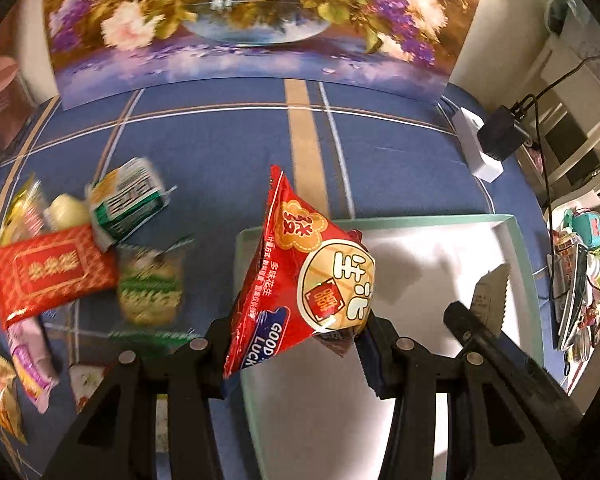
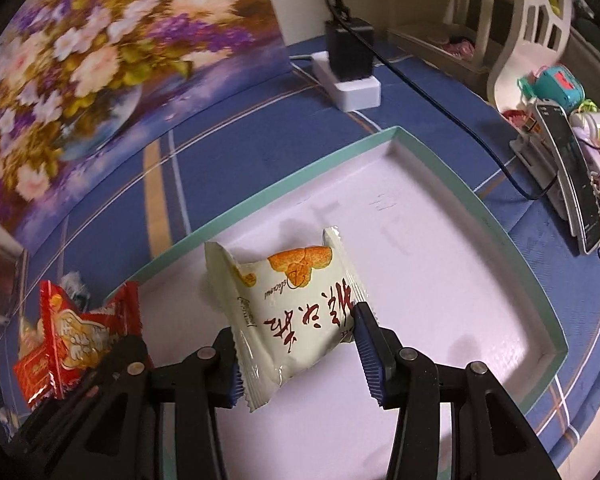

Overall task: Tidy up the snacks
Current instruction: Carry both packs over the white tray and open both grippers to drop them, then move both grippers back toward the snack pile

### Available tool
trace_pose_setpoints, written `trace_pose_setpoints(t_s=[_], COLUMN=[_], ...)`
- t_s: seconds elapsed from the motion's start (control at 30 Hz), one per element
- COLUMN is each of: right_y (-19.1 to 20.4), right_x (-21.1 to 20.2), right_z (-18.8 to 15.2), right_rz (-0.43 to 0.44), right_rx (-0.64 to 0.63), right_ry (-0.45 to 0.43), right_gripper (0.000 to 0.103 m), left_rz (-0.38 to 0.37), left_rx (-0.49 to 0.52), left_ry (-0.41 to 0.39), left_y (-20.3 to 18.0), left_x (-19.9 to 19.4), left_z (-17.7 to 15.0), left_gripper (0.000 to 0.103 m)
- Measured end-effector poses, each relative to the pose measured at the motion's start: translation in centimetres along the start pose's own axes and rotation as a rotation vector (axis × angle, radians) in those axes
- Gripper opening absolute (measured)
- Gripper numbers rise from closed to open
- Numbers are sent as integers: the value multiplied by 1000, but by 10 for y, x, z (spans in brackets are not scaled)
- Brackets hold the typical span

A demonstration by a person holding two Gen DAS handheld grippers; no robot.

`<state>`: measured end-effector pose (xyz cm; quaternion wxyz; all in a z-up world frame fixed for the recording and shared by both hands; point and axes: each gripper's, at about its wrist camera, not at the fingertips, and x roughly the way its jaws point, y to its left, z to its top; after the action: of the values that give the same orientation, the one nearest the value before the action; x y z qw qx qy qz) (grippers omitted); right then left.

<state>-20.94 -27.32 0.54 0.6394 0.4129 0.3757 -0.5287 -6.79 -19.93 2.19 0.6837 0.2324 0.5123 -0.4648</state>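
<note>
My left gripper [image 1: 296, 344] is shut on a red peanut snack packet [image 1: 300, 280] and holds it above the left edge of the white tray [image 1: 440, 256]. My right gripper [image 2: 298, 344] is shut on a white pastry packet [image 2: 296, 308] over the tray's white floor [image 2: 440, 240]. The red packet and the left gripper also show at the left of the right wrist view [image 2: 76, 332]. The right gripper with its white packet shows at the right of the left wrist view [image 1: 488, 304]. A pile of loose snacks [image 1: 80, 256] lies on the blue cloth to the left.
The tray has a teal rim [image 2: 500, 224]. A flower painting [image 1: 244, 20] stands at the back of the table. A white power strip with a black adapter [image 2: 348, 72] and its cable lie behind the tray. Clutter with a phone stand [image 2: 572, 168] sits at the right.
</note>
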Motion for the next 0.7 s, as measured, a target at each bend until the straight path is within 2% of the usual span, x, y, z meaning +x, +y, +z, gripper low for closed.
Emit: trace_pose_setpoints(t_s=[0.17, 0.27, 0.33, 0.5, 0.6, 0.63, 0.7], right_y=[-8, -10, -10, -4, -6, -7, -8], right_x=[10, 11, 10, 4, -2, -3, -8], right_z=[7, 8, 8, 3, -4, -6, -12], right_rz=[2, 8, 14, 20, 27, 31, 32], right_rx=[14, 5, 3, -49, -49, -45, -50], right_ry=[15, 24, 26, 23, 21, 22, 21], right_gripper=[51, 51, 52, 62, 72, 76, 77], left_rz=[13, 18, 13, 29, 30, 33, 41], left_rx=[8, 6, -6, -25, -59, -68, -87], left_ry=[9, -4, -12, -41, -56, -63, -73], left_y=[-11, -12, -9, 2, 15, 19, 29], left_x=[7, 2, -3, -16, -24, -27, -33], left_z=[10, 12, 11, 4, -3, -5, -13], left_gripper=[51, 54, 66, 70, 88, 89, 89])
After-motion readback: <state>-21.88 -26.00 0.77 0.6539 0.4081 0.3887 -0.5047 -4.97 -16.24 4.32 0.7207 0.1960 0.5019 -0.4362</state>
